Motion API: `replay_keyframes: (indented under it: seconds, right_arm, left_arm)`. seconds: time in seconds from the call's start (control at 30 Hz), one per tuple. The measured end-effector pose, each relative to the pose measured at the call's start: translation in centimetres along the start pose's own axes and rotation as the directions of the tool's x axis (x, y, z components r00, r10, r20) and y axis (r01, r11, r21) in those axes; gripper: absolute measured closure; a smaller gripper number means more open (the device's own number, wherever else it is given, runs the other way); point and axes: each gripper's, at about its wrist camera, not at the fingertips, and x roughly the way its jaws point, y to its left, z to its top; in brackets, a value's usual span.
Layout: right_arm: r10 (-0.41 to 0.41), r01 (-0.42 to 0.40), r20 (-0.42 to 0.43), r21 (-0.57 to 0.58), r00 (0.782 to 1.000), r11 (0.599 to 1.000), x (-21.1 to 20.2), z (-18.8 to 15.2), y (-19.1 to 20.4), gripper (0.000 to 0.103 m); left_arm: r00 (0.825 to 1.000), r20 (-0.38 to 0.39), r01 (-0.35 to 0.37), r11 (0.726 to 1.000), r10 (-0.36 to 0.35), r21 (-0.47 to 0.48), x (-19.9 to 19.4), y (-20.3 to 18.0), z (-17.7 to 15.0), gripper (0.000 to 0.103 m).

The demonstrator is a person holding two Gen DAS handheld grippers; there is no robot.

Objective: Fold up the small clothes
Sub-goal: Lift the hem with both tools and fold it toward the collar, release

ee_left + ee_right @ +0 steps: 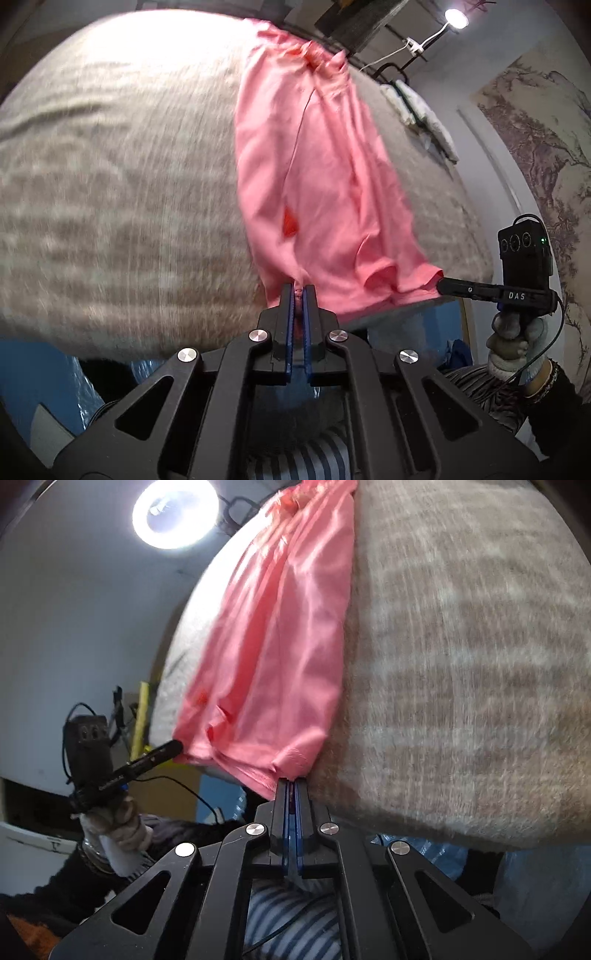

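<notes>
While the pink garment (317, 192) lies stretched lengthwise on the grey-covered table (110, 184) | left hand-held gripper (298, 291) clamps its near hem at the table's near edge | right hand-held gripper (291, 784) pinches the hem's other corner, jaws closed

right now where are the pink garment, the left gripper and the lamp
pink garment (325, 177), left wrist view, middle of the spread fabric
left gripper (299, 291), left wrist view, between the tips of the jaws closed on the garment's edge
lamp (175, 513), right wrist view, centre of the lit disc
</notes>
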Motion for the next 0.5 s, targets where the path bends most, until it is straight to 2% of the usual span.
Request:
replay_keyframes:
  seconds: [0.1, 0.23, 0.33, 0.5]
  right_arm:
    - [0.030, -0.031, 0.055, 0.015, 0.998, 0.999, -1.3, 1.3, 0.0, 0.102]
    - [0.031, -0.032, 0.103, 0.013, 0.994, 0.999, -2.6, 3.3, 0.3, 0.102]
    - [0.030, -0.029, 0.134, -0.006, 0.990, 1.000, -3.4, 5.2, 1.2, 0.102]
    - [0.006, 0.004, 0.175, -0.056, 0.985, 0.998, -4.1, 8.5, 2.6, 0.102]
  left_arm:
    - [0.999, 0.036, 0.004, 1.000, -0.004, -0.006, -0.7, -0.4, 1.8, 0.101]
    - [0.998, 0.069, 0.011, 1.000, -0.010, -0.007, -1.3, -1.1, 4.7, 0.101]
    - [0.995, 0.099, -0.018, 0.999, 0.013, 0.044, -1.7, -2.1, 7.5, 0.101]
    - [0.993, 0.118, -0.036, 0.998, 0.030, 0.054, -0.9, -2.1, 11.5, 0.102]
